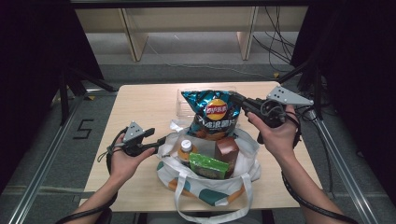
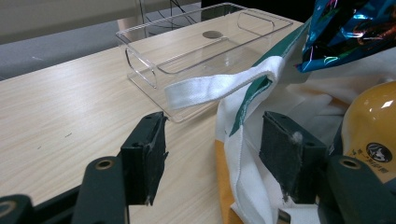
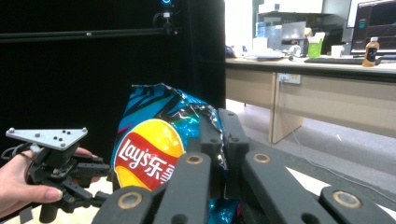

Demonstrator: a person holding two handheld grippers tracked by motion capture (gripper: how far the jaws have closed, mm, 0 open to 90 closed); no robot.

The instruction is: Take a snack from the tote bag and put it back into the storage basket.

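My right gripper (image 1: pixel 239 101) has its jaws pinched tight on the top edge of the chip bag (image 1: pixel 212 114); in the right gripper view the crinkled blue foil is squeezed between the two black jaws, with the bag's red and yellow logo hanging just left of them. The bag hangs upright from that grip, its lower end inside the mouth of the tote bag (image 1: pixel 210 186).

My left gripper (image 2: pixel 212 147) has its jaws spread wide, and the tote's white rim runs up between them, close against the right jaw; I can't tell whether it touches. A white strap (image 2: pixel 219 86) loops just beyond the jaws, a clear plastic tray (image 2: pixel 140 65) lies farther out, and an orange bottle (image 2: pixel 373 126) sits beside the right jaw, inside the tote.
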